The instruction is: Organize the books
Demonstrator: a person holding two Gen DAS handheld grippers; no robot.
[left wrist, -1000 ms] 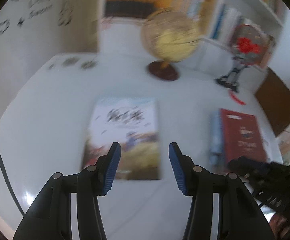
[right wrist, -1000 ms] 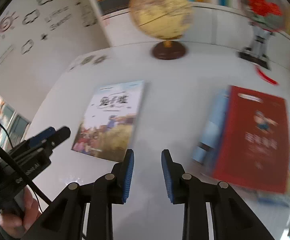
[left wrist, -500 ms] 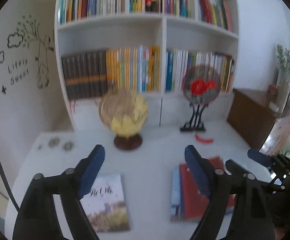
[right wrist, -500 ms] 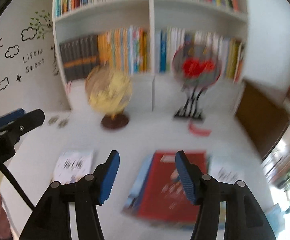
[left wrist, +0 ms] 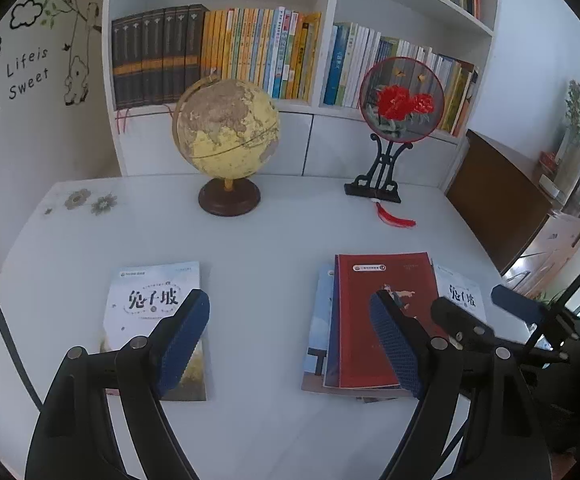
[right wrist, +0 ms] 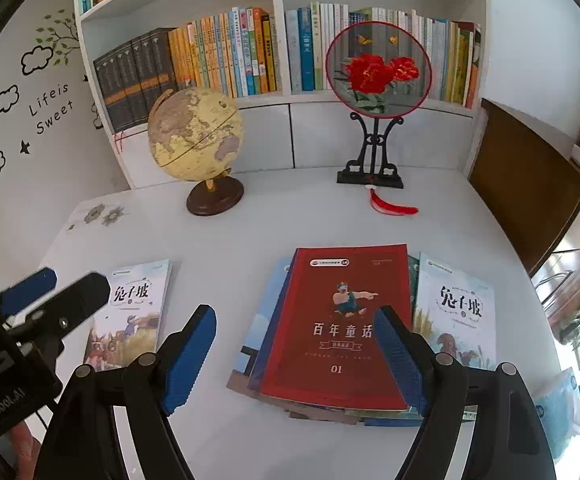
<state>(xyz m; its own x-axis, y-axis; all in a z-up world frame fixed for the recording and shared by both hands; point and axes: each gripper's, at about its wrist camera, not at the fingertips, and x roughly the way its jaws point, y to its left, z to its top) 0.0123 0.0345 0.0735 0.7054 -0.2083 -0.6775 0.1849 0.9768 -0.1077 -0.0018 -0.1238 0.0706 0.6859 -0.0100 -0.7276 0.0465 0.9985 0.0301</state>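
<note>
Barely started, by the look of it: nothing gripped, nothing moved to the bookshelf (right wrist: 282, 104) filling the top of the frame. Packed rows up there, spine titles too small to read. White table (right wrist: 290, 216) across the middle. Messy book stack (right wrist: 329, 344) lower centre in the right wrist view, red book (right wrist: 337, 320) on top, blue and other covers poking out underneath; count of books below impossible to tell. Second white-covered book (right wrist: 455, 312) touching the stack's right side, partly tucked under it. Single book (left wrist: 154, 320) lying flat, lower left in the left wrist view, well apart from the stack, bottom edge hidden behind a finger. All still to be gathered or shelved, probably. Left gripper (left wrist: 290, 344) spread wide, empty, held above the table. Right gripper (right wrist: 293, 356) likewise wide apart, empty, framing the red book. Globe (right wrist: 196, 136) and fan ornament (right wrist: 377, 72) at the back, untouched. Far right edge blown out, unclear.
</note>
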